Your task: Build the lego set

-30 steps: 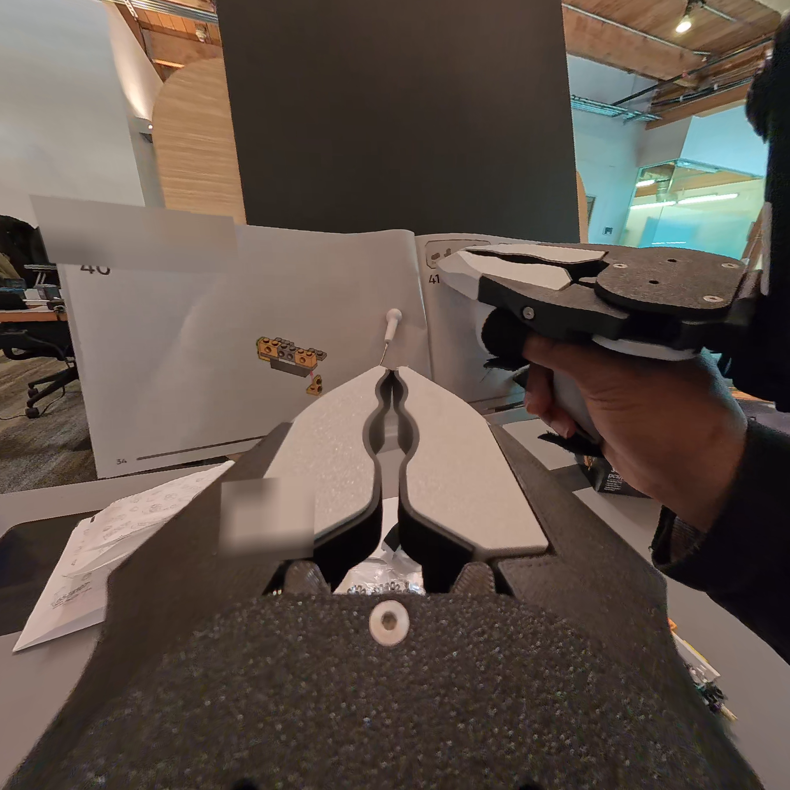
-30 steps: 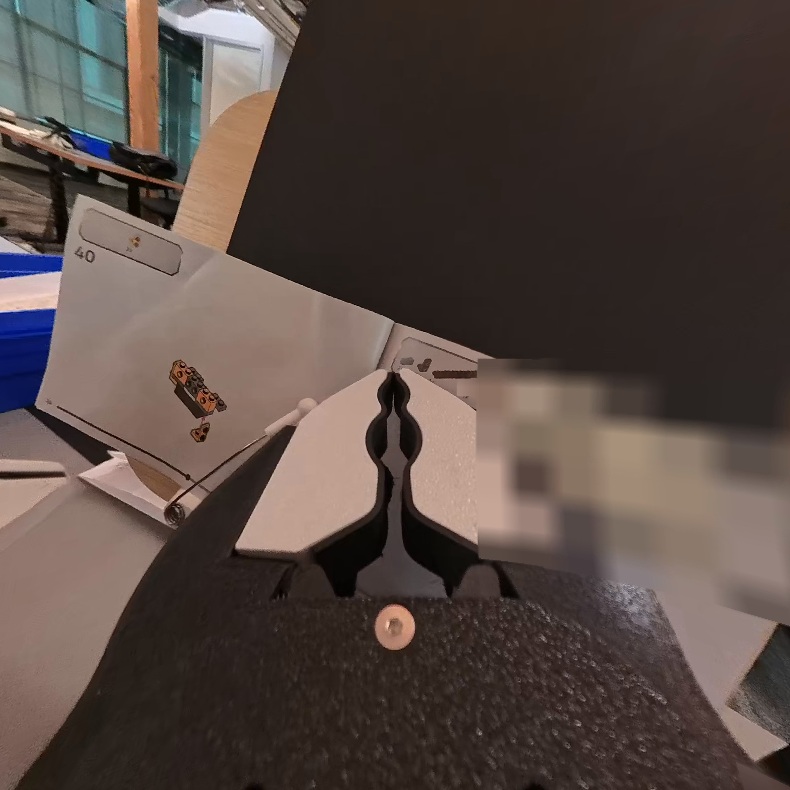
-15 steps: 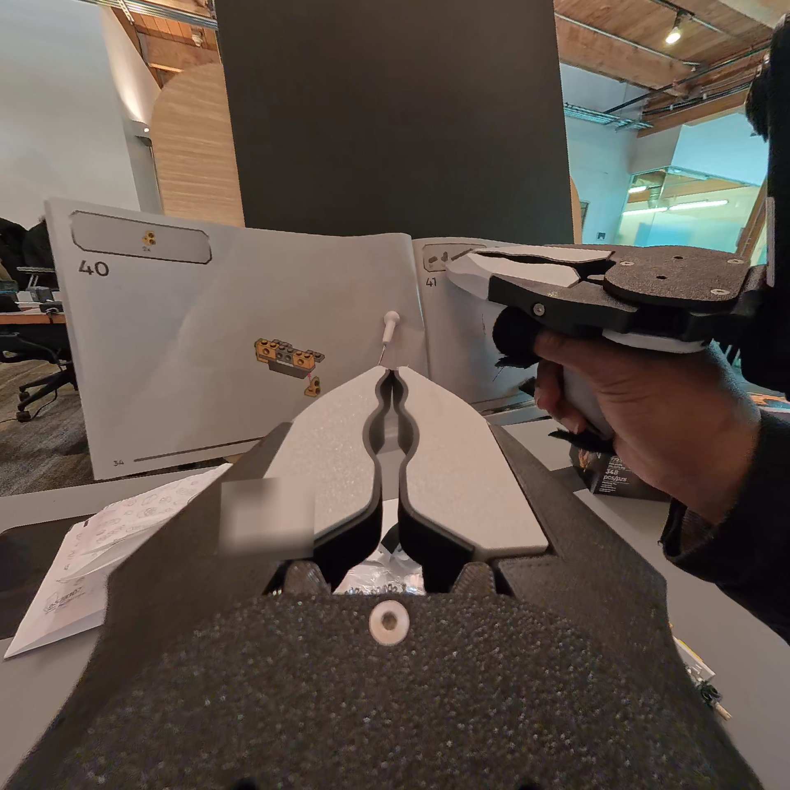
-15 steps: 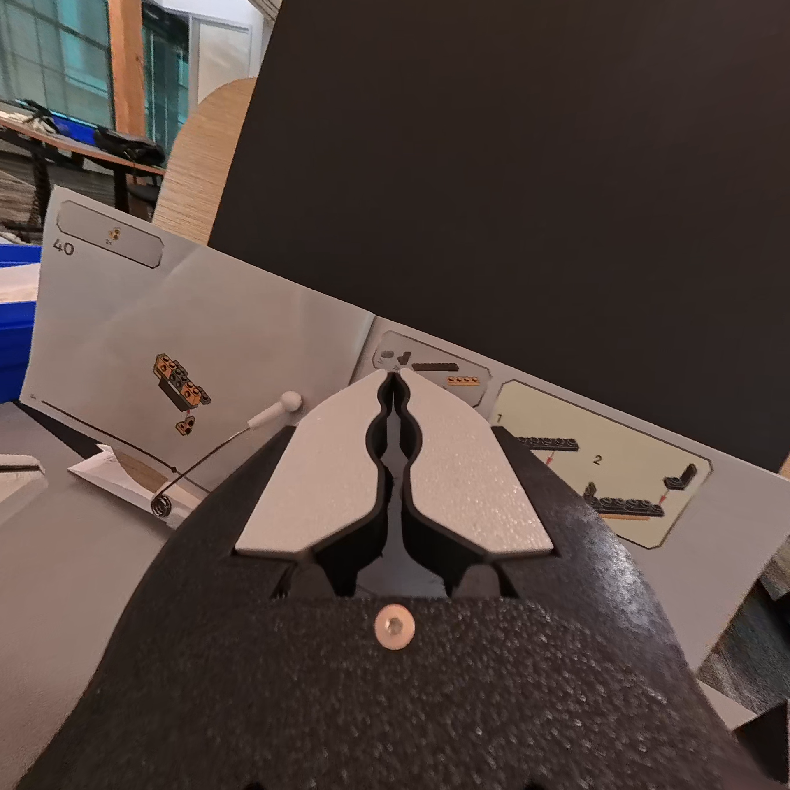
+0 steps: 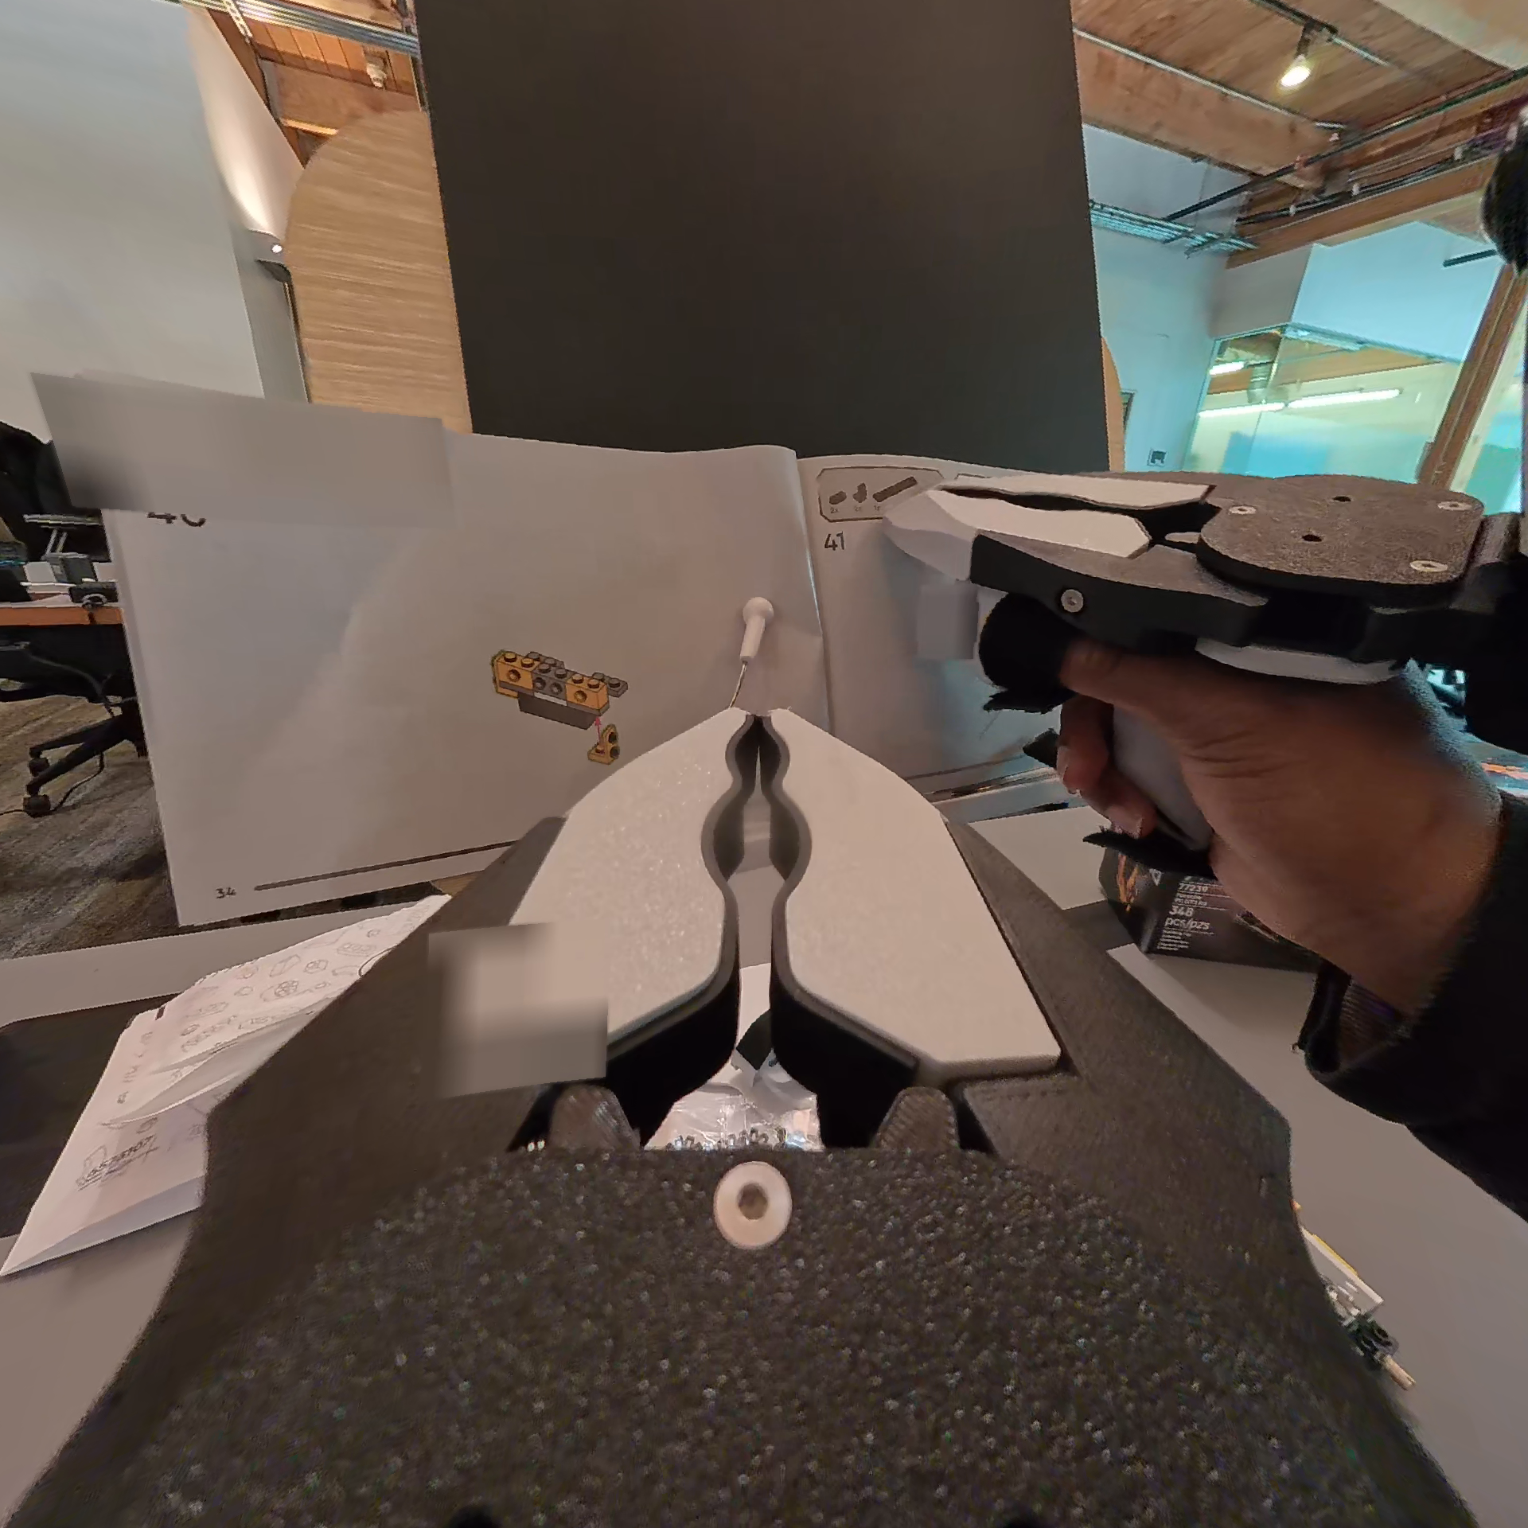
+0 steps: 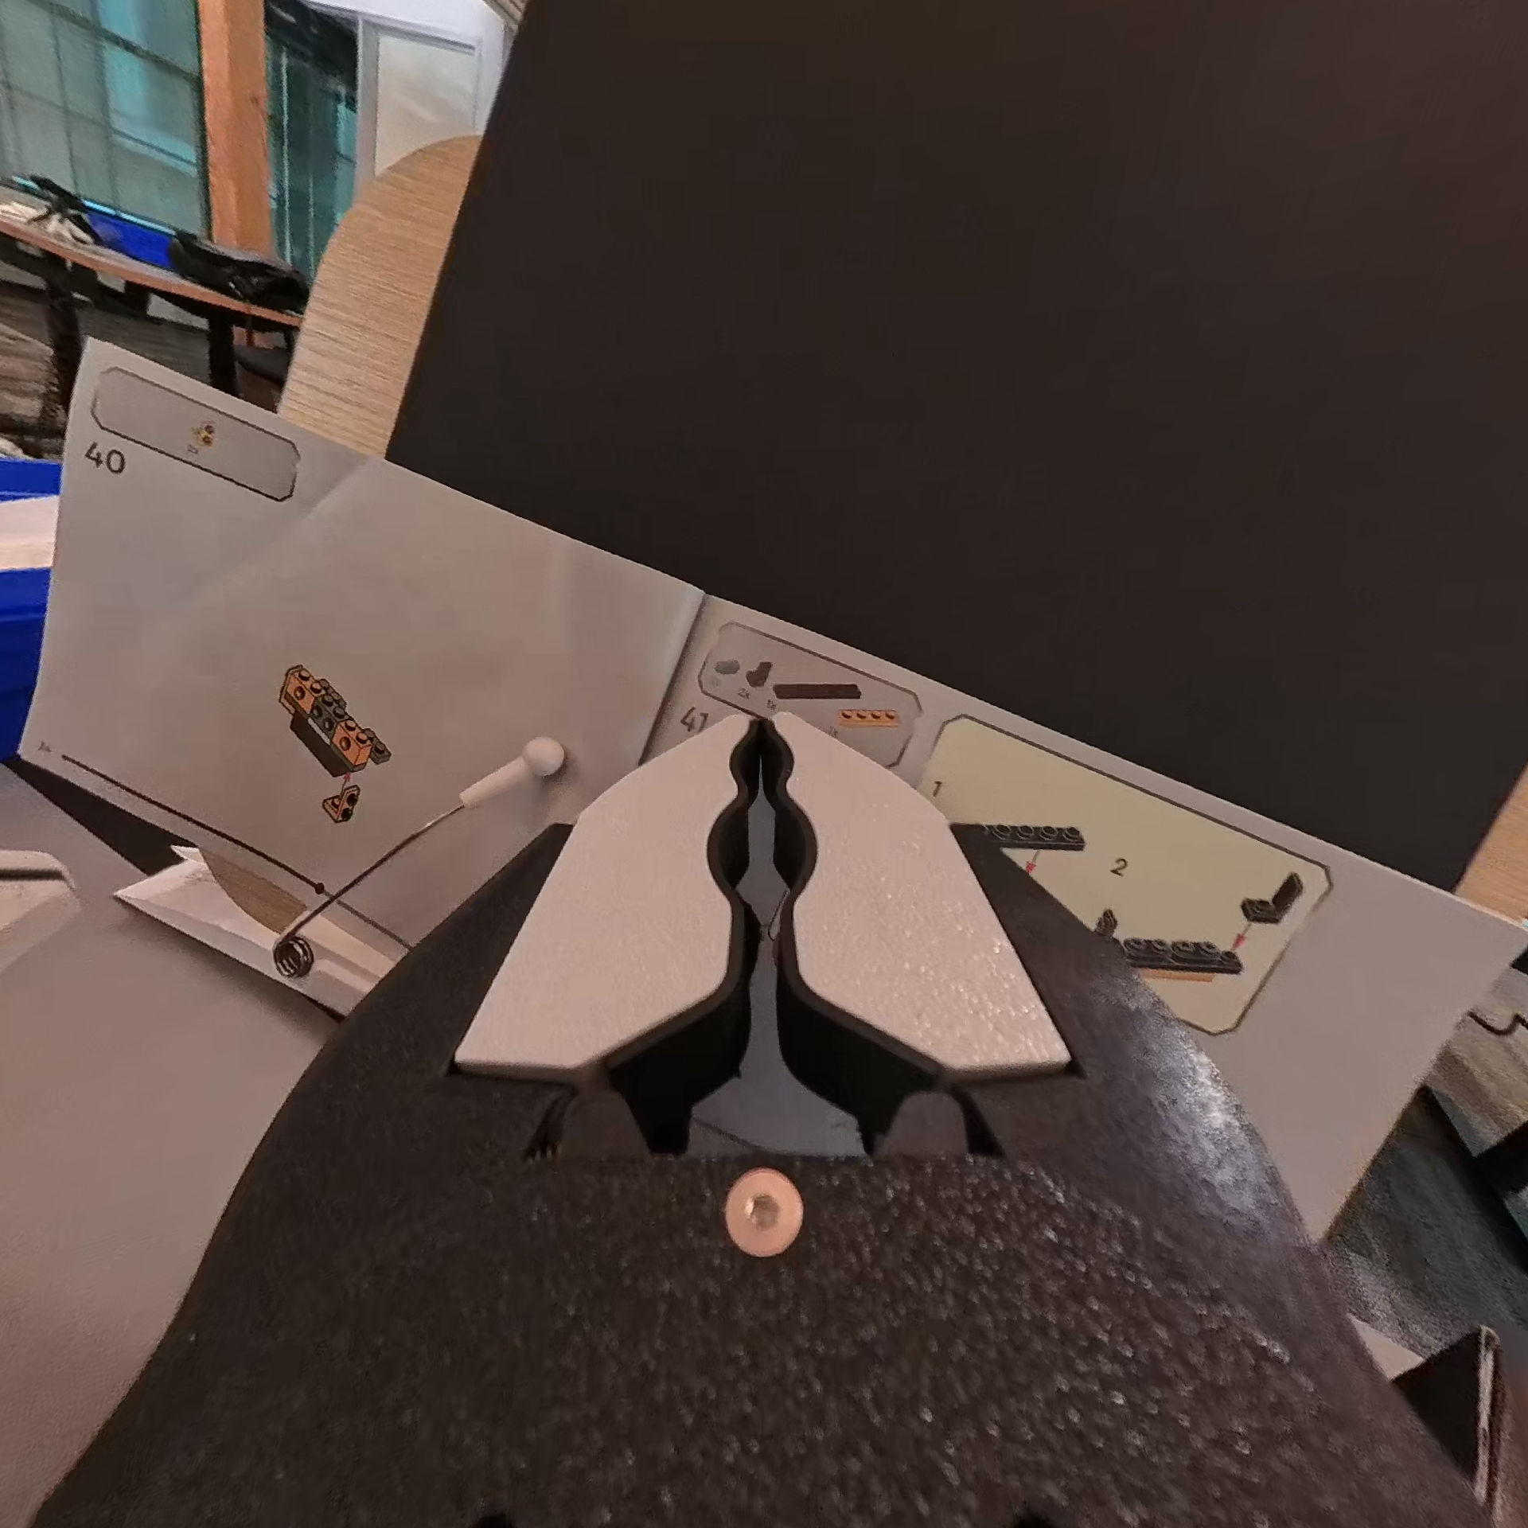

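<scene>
The open instruction booklet (image 5: pixel 463 628) stands against a black board (image 5: pixel 744 231); it also shows in the right wrist view (image 6: pixel 463 628). A wire page holder with a white tip (image 5: pixel 756 616) rests on its left page, also visible in the right wrist view (image 6: pixel 537 756). My left gripper (image 5: pixel 759 721) is shut and empty, held level in front of the booklet's fold. My right gripper (image 6: pixel 761 723) is shut and empty, pointing at the booklet's right page. In the left wrist view the right gripper (image 5: pixel 897 519) shows at the right, held by a hand (image 5: pixel 1290 810). No loose bricks are visible.
A white printed paper bag (image 5: pixel 157 1100) lies on the grey table (image 5: pixel 1224 1042) at the left. A clear plastic bag (image 5: pixel 744 1134) lies under my left gripper. A black box (image 5: pixel 1182 909) stands behind the hand. A blue bin (image 6: pixel 21 595) is far left. One gripper's finger ends stand about 12 cm off the other's.
My right gripper has shifted slightly to the right, bringing more of the booklet's right page into its view. Both grippers have stayed shut. The left gripper has barely moved.
</scene>
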`<state>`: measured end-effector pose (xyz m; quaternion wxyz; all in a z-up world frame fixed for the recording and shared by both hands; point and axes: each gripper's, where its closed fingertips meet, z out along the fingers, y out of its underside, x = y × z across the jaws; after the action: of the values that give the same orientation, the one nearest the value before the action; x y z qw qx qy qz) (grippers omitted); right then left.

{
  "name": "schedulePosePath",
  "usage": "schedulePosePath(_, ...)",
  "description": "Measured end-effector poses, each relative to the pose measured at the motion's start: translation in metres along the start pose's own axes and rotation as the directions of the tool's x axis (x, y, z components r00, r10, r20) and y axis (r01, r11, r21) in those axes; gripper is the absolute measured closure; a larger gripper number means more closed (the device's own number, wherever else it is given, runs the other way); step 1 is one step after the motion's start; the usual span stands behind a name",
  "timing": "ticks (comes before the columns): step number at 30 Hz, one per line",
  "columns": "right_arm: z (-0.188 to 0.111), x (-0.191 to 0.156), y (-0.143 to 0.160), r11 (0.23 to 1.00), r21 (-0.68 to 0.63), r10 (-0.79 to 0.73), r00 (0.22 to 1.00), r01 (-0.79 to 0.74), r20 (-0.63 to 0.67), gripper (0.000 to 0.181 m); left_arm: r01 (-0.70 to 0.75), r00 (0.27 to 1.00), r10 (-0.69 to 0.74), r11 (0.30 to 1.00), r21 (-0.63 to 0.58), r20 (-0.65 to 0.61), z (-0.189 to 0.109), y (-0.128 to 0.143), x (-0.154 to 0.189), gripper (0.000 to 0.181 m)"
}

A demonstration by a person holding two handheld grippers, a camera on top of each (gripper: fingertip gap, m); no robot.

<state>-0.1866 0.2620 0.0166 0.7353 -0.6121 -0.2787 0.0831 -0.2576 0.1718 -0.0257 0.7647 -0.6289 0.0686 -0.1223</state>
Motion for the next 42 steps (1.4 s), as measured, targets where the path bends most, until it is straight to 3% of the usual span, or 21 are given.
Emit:
schedulePosePath(33,-0.011,0.018,0.005,1.0,0.01,-0.001,1.0,0.001,-0.017,0.181,-0.012,1.0,0.012,1.0,-0.014,-0.022,0.001,0.005,0.006,0.181)
schedulePosePath(38,-0.041,0.014,0.006,0.999,0.03,0.031,0.999,-0.032,0.023,0.181,-0.041,0.999,0.04,0.999,-0.023,-0.016,0.001,0.002,0.002,0.181)
schedulePosePath(42,-0.09,0.014,0.0,0.995,0.051,0.088,0.995,-0.091,0.046,0.181,-0.081,0.997,0.081,0.997,0.003,-0.009,-0.008,-0.024,-0.012,0.181)
